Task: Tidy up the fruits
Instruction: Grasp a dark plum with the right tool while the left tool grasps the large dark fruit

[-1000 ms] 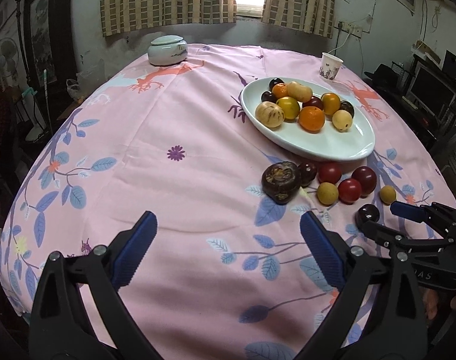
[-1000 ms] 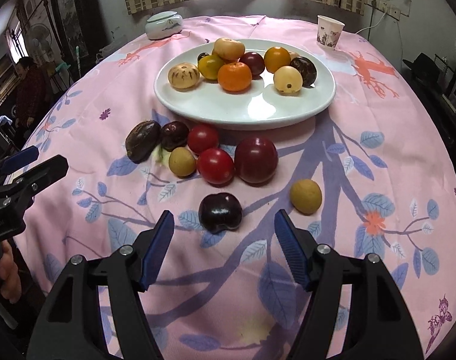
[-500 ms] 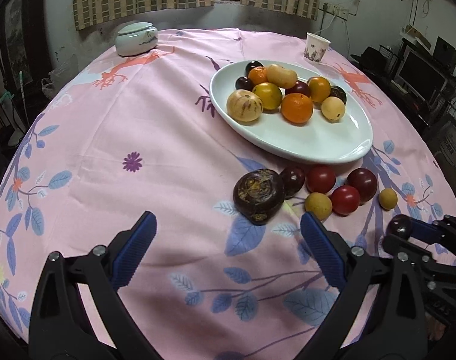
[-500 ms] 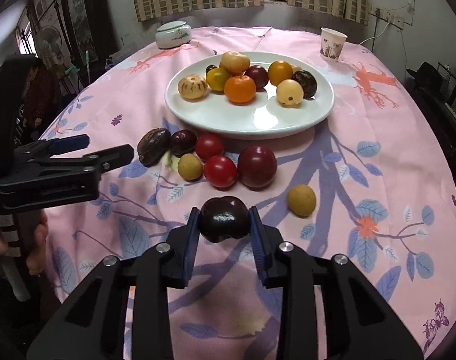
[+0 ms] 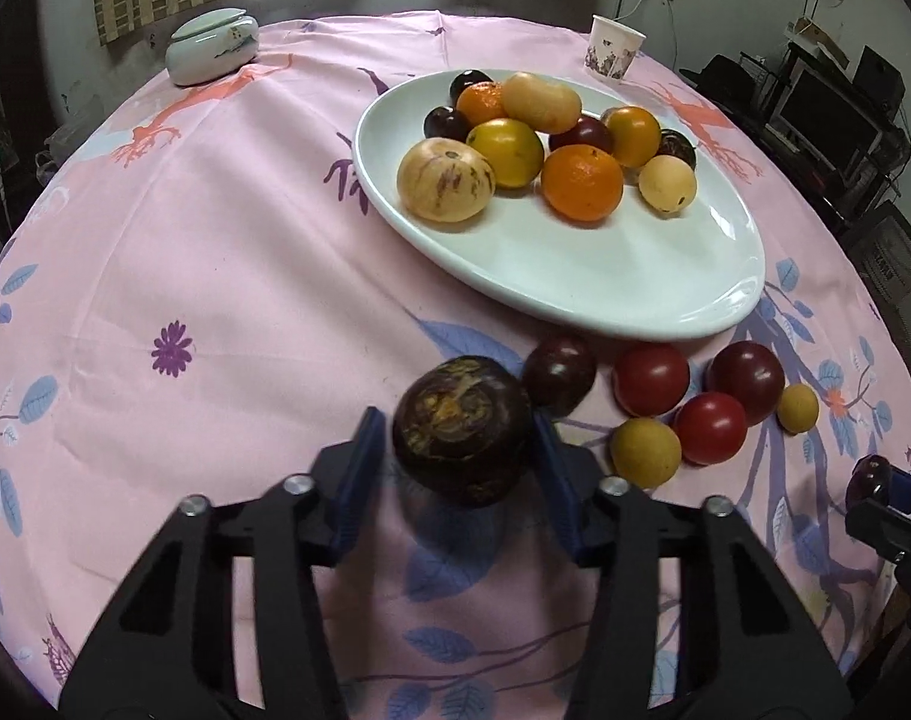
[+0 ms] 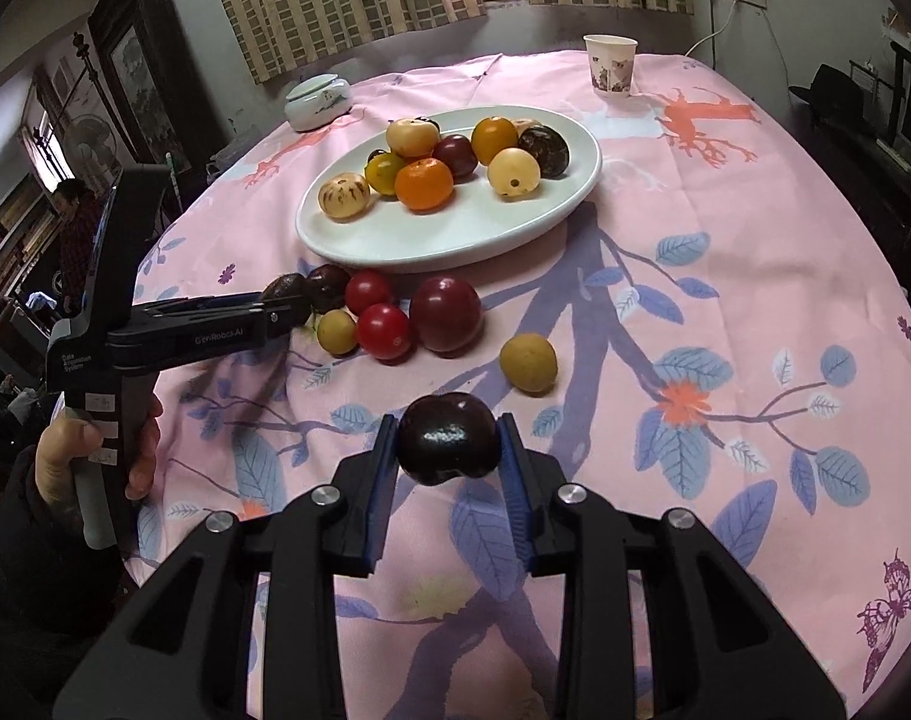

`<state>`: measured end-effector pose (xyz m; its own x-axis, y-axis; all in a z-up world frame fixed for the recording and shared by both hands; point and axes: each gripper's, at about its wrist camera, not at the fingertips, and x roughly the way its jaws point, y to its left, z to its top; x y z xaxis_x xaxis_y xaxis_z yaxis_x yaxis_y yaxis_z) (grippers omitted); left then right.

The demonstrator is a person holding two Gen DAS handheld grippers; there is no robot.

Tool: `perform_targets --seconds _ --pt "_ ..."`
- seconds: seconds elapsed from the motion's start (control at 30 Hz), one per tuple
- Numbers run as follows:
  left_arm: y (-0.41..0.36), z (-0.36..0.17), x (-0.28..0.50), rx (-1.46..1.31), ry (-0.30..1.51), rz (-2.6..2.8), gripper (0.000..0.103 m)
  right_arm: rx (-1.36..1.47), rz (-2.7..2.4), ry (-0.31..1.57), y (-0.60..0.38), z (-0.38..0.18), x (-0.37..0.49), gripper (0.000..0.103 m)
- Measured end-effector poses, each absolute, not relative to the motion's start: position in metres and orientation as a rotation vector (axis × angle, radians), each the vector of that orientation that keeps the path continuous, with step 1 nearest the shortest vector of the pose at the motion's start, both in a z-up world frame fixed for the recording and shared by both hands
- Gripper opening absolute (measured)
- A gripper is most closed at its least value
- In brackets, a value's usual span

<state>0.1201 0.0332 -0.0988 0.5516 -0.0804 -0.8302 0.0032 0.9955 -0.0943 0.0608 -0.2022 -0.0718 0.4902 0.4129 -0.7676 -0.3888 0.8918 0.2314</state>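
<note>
My left claw (image 5: 461,441) has just been closing and now grips a brown mottled fruit (image 5: 460,437); my right claw (image 6: 446,441) grasps a dark plum (image 6: 446,437) above the pink surface (image 6: 725,252).

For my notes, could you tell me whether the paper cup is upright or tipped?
Upright: the paper cup stands on its base, mouth up.

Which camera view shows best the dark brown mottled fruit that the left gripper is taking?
The left wrist view: the dark brown mottled fruit sits large between the left gripper's blue pads, its yellowish patches clear. In the right wrist view the same fruit is small, mostly hidden behind that gripper.
</note>
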Motion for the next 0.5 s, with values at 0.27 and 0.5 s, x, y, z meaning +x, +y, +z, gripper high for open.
perform_targets --seconds 0.27,0.5 --pt "0.038 -0.086 0.094 -0.179 0.951 -0.087 0.046 0.024 0.499 0.932 -0.195 -0.066 0.059 0.033" --pt "0.027 -0.066 0.055 -0.166 0.910 -0.096 0.046 0.039 0.471 0.916 -0.193 -0.059 0.050 0.033"
